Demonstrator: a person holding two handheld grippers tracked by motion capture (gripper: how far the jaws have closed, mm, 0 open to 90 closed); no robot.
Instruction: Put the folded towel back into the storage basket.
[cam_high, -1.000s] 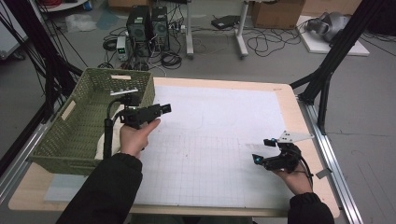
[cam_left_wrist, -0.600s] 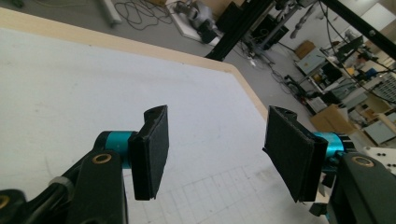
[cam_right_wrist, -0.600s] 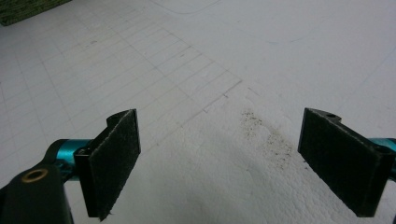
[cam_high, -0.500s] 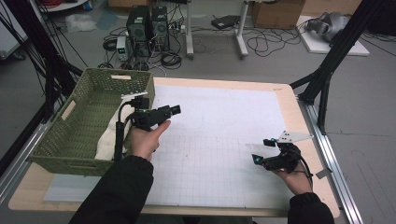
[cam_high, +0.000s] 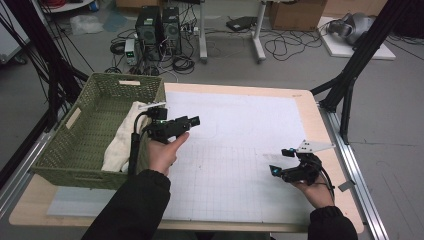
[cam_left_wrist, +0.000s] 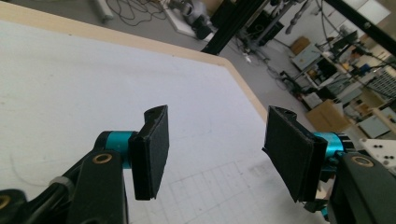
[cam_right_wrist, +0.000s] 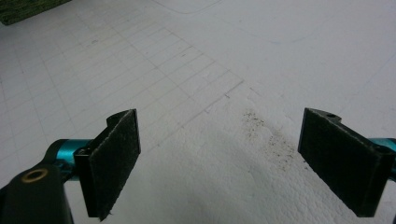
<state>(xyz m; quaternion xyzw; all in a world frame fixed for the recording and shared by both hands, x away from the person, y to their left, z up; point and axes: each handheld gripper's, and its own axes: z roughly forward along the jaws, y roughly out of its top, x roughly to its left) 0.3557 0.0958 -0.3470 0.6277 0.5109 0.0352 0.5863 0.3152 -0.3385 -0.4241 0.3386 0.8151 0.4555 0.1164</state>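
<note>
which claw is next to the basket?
The left claw, raised beside the green basket holding a cloth; the right claw sits low at the table's far side.

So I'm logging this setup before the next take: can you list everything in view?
basket: one, green woven, on the table's left end
cloth: one, cream, inside the basket at its right wall
grid mat: one, white, covering the tabletop
table: one, light wood edge
computer towers: two, dark, on the floor behind
cardboard box: one, brown, on the floor at the back
left hand-held gripper: one, black, open, beside the basket
right hand-held gripper: one, black, open, low over the mat
</note>
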